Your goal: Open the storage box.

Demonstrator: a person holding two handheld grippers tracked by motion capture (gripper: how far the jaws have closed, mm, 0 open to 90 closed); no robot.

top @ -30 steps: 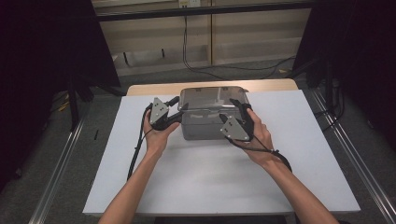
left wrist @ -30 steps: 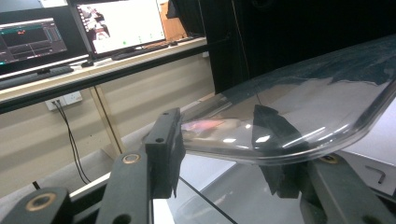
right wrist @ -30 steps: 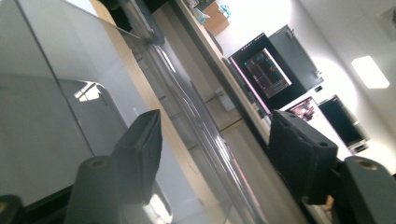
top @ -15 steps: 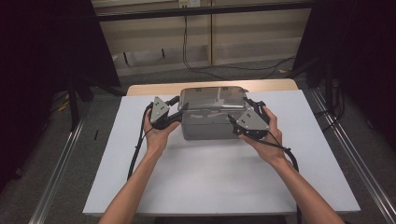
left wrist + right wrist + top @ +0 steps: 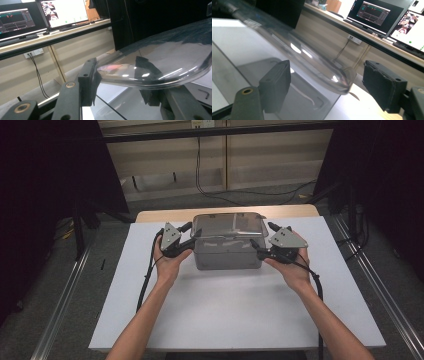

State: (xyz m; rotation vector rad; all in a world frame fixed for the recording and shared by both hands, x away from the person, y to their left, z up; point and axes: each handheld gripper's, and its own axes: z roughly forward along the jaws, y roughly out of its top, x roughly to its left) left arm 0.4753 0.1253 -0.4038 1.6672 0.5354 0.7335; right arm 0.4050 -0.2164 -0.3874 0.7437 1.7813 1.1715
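Observation:
A grey plastic box [image 5: 227,255] with a clear domed lid [image 5: 227,224] stands at the back middle of the white table top [image 5: 225,320]. At the box's left end my left gripper [image 5: 192,236] holds the lid's rim. In the left gripper view the clear lid [image 5: 170,55] runs between the jaws of the left gripper [image 5: 121,80], and the pads sit against its edge. At the box's right end is my right gripper [image 5: 262,234]. Its jaws have just been opening. In its own view the right gripper [image 5: 329,85] straddles the lid's corner [image 5: 342,83], both pads clear of it.
The white top lies on a wooden table whose far edge [image 5: 225,212] shows behind the box. Metal rails [image 5: 60,305] run along the floor on both sides. A desk with lit monitors [image 5: 62,12] stands beyond the table, and cables hang down its front.
My right gripper has moved rightward from the box's front right corner to its right end, and its jaws stand wider apart. The left gripper and the box have stayed put.

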